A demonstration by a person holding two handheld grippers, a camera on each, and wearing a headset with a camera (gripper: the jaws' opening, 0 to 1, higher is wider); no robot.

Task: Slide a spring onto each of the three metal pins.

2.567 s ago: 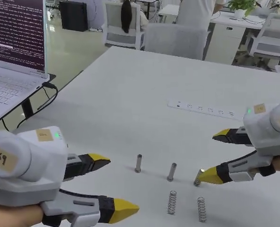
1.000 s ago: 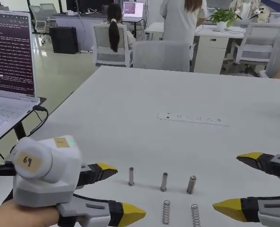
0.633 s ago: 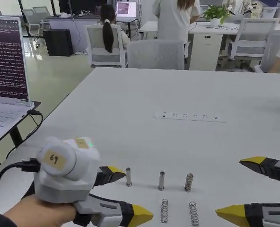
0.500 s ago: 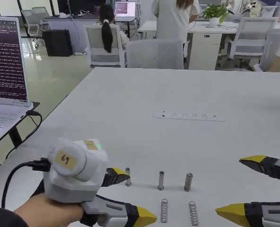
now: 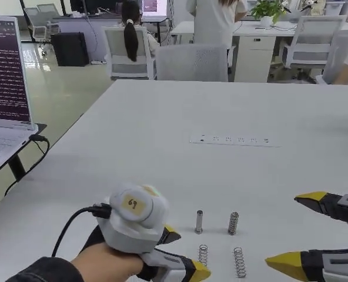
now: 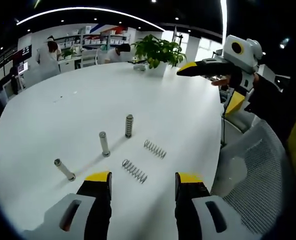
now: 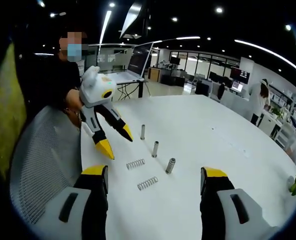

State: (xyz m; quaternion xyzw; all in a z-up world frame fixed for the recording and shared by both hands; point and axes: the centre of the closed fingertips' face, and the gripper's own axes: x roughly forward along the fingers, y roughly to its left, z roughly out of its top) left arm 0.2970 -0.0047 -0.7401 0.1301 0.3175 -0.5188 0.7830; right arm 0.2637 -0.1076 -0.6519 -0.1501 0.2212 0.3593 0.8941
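Three metal pins stand in a row on the white table. The right-hand pin [image 5: 233,223] [image 6: 129,125] [image 7: 171,165] wears a spring. The middle pin [image 5: 199,221] [image 6: 104,144] [image 7: 155,149] and the left pin [image 6: 64,169] [image 7: 142,132] are bare. Two loose springs [image 5: 203,254] [image 5: 239,262] lie in front of the pins. My left gripper [image 5: 186,254] [image 6: 143,177] is open and empty, low over the table just left of the near spring [image 6: 134,170]; in the head view it hides the left pin. My right gripper [image 5: 291,229] [image 7: 154,171] is open and empty, off to the right.
A white power strip [image 5: 233,140] lies farther back on the table. A laptop [image 5: 3,88] stands on a side table at the left. Office chairs [image 5: 191,61] and people are beyond the far edge. The left gripper's cable [image 5: 74,226] trails back to the left.
My left gripper has moved right toward the pins and loose springs, and now covers the left pin in the head view. My right gripper has drawn back from the right pin, which now carries a spring.
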